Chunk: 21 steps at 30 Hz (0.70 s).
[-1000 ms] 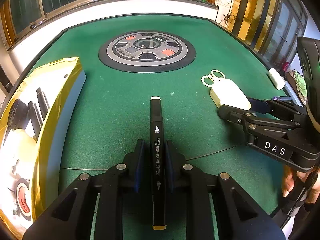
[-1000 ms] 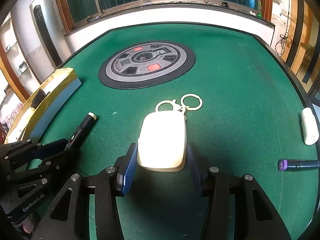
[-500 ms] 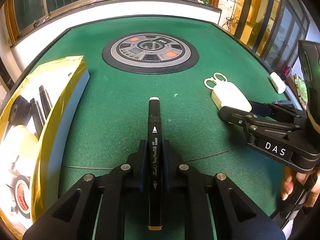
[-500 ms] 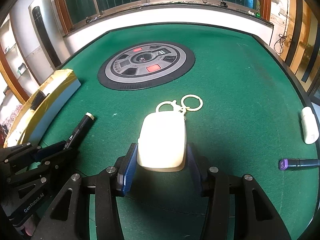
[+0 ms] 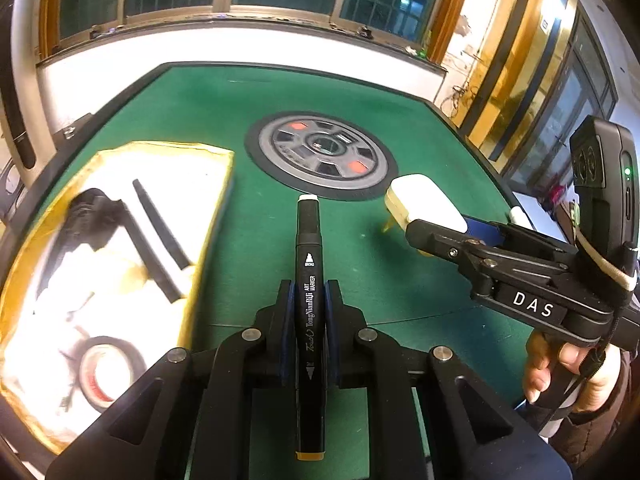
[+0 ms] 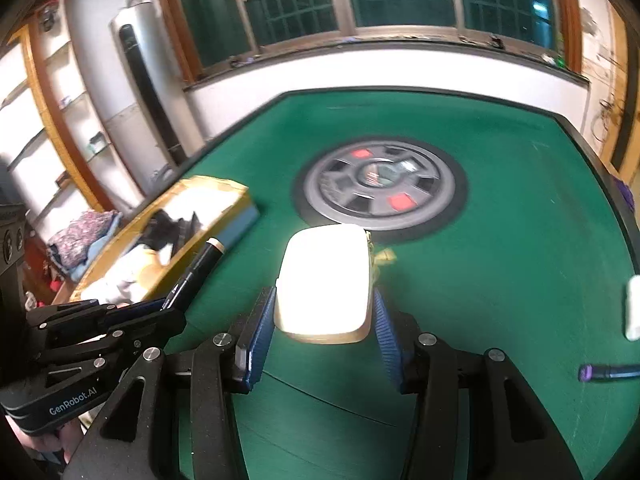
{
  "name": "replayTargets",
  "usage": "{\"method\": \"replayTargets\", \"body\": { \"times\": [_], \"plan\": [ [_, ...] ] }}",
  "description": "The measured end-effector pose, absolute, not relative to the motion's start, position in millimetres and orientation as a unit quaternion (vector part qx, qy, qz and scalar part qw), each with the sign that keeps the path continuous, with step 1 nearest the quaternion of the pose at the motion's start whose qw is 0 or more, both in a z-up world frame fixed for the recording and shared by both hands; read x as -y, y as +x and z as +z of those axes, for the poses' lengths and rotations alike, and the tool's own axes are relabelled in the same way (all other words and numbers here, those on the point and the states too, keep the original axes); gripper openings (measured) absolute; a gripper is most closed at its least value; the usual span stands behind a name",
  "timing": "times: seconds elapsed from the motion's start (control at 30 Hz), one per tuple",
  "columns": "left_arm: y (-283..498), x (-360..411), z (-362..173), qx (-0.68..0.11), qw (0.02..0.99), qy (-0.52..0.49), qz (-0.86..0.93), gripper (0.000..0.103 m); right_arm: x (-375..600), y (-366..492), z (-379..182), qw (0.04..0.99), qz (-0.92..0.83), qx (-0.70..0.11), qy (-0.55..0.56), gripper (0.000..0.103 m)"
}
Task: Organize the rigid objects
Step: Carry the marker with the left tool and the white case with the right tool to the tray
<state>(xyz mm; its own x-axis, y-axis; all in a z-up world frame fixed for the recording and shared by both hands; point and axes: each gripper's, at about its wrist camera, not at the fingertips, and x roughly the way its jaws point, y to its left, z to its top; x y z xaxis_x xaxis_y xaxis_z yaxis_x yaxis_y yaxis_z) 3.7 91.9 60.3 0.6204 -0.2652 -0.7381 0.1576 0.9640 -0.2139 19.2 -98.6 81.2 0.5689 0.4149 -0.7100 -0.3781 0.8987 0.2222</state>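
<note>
Both grippers now ride higher over the green bench (image 5: 420,288) than a second ago, each with its load lifted clear of the felt. At left, the yellow-edged box (image 5: 120,248) lies flat on the bench, its printed lid facing up. Beside it, the left gripper (image 5: 308,316) has its jaws clenched tight on a black art marker (image 5: 307,280), gripping the barrel near its middle. The marker's long axis runs straight ahead between the fingers, pale cap end pointing away toward the round grey-and-black disc (image 5: 322,156) at the bench's centre, yellow-banded end toward the camera. To the right, the right gripper (image 6: 324,320) holds a cream case (image 6: 324,280) between partly open jaws, blue pads pressed on its two long sides; the case's longer side points forward, its key rings hanging blurred off the far right corner. Farther right, a white object (image 6: 633,308) and a purple-tipped pen (image 6: 608,372) rest on the bench.
</note>
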Motion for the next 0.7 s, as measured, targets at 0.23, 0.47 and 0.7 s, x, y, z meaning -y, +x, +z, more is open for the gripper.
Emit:
{"method": "replayTargets", "body": {
  "times": [0.23, 0.47, 0.7],
  "plan": [
    [1.6, -139.2, 65.6, -0.426, 0.896, -0.095, -0.083, 0.012, 63.1, 17.9, 99.7, 0.88, 0.273, -0.388, 0.016, 0.043],
    [5.7, -172.6, 50.7, -0.449, 0.883, -0.125, -0.064, 0.012, 19.7, 19.1, 116.5, 0.871, 0.327, -0.367, 0.009, 0.043],
    [15.0, -188.4, 26.4, -0.475, 0.861, -0.167, -0.07, 0.012, -23.8, 24.3, 110.9, 0.848, 0.371, -0.378, -0.002, 0.043]
  ]
}}
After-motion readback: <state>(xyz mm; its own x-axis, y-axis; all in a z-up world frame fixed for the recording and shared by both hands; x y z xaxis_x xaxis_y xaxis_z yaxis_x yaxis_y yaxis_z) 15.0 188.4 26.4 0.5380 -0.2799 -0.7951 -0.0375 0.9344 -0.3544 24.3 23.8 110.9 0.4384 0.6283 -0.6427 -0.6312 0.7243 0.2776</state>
